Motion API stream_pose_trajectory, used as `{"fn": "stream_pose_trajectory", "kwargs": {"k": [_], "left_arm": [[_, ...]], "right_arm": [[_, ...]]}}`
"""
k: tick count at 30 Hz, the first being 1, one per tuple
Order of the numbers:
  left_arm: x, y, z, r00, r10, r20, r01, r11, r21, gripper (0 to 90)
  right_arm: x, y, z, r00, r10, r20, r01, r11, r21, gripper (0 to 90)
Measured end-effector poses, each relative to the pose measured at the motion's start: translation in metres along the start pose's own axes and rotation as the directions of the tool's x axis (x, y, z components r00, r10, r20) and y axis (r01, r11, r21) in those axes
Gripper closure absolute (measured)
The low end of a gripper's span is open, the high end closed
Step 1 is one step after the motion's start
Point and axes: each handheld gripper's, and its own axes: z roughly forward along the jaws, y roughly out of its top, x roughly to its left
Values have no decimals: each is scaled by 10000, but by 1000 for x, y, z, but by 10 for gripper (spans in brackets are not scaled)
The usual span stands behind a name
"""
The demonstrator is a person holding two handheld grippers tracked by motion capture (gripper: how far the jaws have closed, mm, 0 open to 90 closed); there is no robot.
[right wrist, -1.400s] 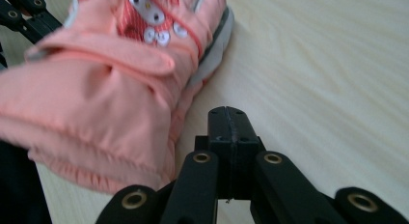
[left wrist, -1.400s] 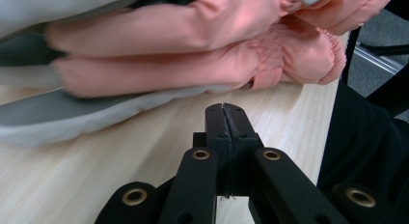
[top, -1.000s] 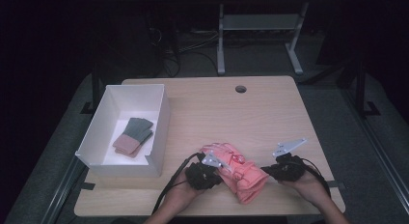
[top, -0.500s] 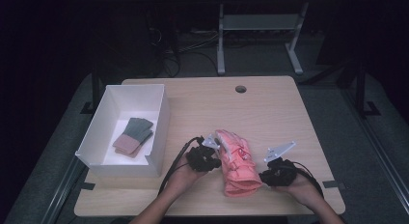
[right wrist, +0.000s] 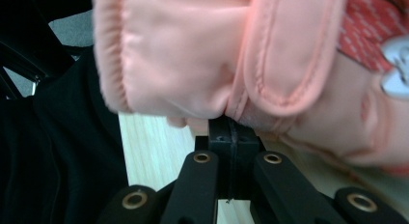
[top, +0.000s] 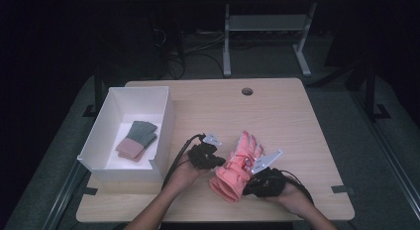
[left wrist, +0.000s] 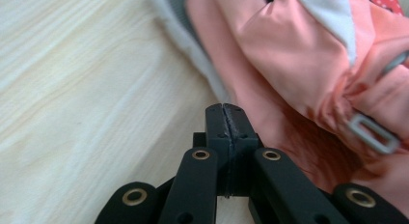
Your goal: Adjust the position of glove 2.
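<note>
high view: pink glove (top: pixel 236 166) lies on the desk (top: pixel 297 121) near its front edge, fingers pointing away from the person, cuff toward them, squeezed between both grippers. left gripper (top: pixel 216 160) sits against the glove's left side, its jaws pressed together at the fabric's edge in the left gripper view. right gripper (top: pixel 251 183) meets the cuff end, jaws together with pink cloth at their tips. off to the left, well apart, a white box (top: pixel 163 126) holds folded gloves (top: pixel 137 139).
</note>
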Motion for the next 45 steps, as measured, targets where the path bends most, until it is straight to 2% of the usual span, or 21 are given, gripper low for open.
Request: {"fn": "stream_pose_trajectory", "kwargs": {"k": [5, 7, 8, 9, 10, 12, 13, 15, 17, 18, 19, 20, 21, 22, 23, 24, 28, 31, 32, 37, 45], "left_arm": [[5, -2, -6, 9993, -344, -177, 340, 9992, -197, 896], [5, -3, -8, 9992, -358, -190, 354, 9992, -193, 892], [6, -5, -11, 9987, -448, -253, 443, 9989, -171, 872], [6, -5, -11, 9987, -448, -253, 443, 9989, -171, 847], [6, -8, -15, 9987, -381, -342, 380, 9993, -48, 812], [5, -10, -17, 9983, -495, -308, 492, 9987, -113, 744], [7, -11, -21, 9991, -296, -300, 299, 9995, 86, 705], [6, -14, -28, 9974, -548, -469, 546, 9985, -48, 619], [7, -14, -32, 9956, -589, -733, 587, 9983, -51, 534], [7, -14, -32, 9940, -784, -760, 775, 9969, -159, 498], [7, -14, -32, 9940, -784, -760, 775, 9969, -159, 476], [8, -13, -35, 9925, -734, -977, 729, 9973, -89, 450], [8, -13, -35, 9925, -734, -977, 729, 9973, -89, 423], [9, -13, -36, 9909, -917, -988, 900, 9957, -222, 403], [9, -13, -36, 9909, -917, -988, 900, 9957, -222, 385], [10, -12, -37, 9894, -980, -1074, 954, 9950, -289, 373], [10, -12, -39, 9878, -1006, -1189, 974, 9947, -325, 354], [10, -12, -39, 9875, -1020, -1199, 987, 9946, -331, 346], [11, -12, -38, 9872, -1025, -1224, 991, 9945, -330, 345], [11, -11, -38, 9864, -1077, -1242, 1037, 9939, -384, 340], [10, 4, -48, 9894, -1041, -1011, 949, 9912, -920, 299]], "right_arm": [[7, 9, 9, 9999, -133, 45, 133, 9999, -61, 900], [7, 8, 7, 9999, -106, 52, 106, 9999, -104, 900], [6, 3, -2, 9998, 21, 208, -14, 9994, -334, 900], [6, 3, -2, 9998, 21, 208, -14, 9994, -334, 900], [6, -3, -16, 9987, 249, 446, -219, 9975, -675, 900], [4, -9, -30, 9962, 538, 687, -462, 9931, -1074, 900], [3, -11, -38, 9941, 621, 892, -506, 9907, -1262, 900], [1, -13, -51, 9892, 778, 1241, -556, 9833, -1733, 900], [-3, -13, -61, 9833, 990, 1530, -625, 9719, -2271, 900], [-5, -13, -64, 9804, 1035, 1677, -606, 9680, -2434, 900], [-5, -13, -64, 9804, 1035, 1677, -606, 9680, -2434, 900], [-9, -13, -65, 9757, 1143, 1870, -611, 9612, -2690, 900], [-10, -12, -64, 9762, 1092, 1875, -554, 9608, -2715, 900], [-11, -11, -62, 9758, 1071, 1906, -515, 9599, -2754, 900], [-11, -11, -62, 9758, 1071, 1906, -515, 9599, -2754, 900], [-13, -8, -56, 9780, 879, 1892, -332, 9609, -2748, 900], [-17, 0, -46, 9755, 623, 2110, -95, 9701, -2426, 900], [-20, 1, -40, 9726, 661, 2230, -149, 9745, -2241, 900], [-22, 2, -35, 9684, 618, 2414, -148, 9813, -1919, 900], [-23, 0, -25, 9633, 653, 2602, -271, 9887, -1478, 900], [-24, 1, -17, 9589, 712, 2745, -359, 9907, -1314, 900]]}}
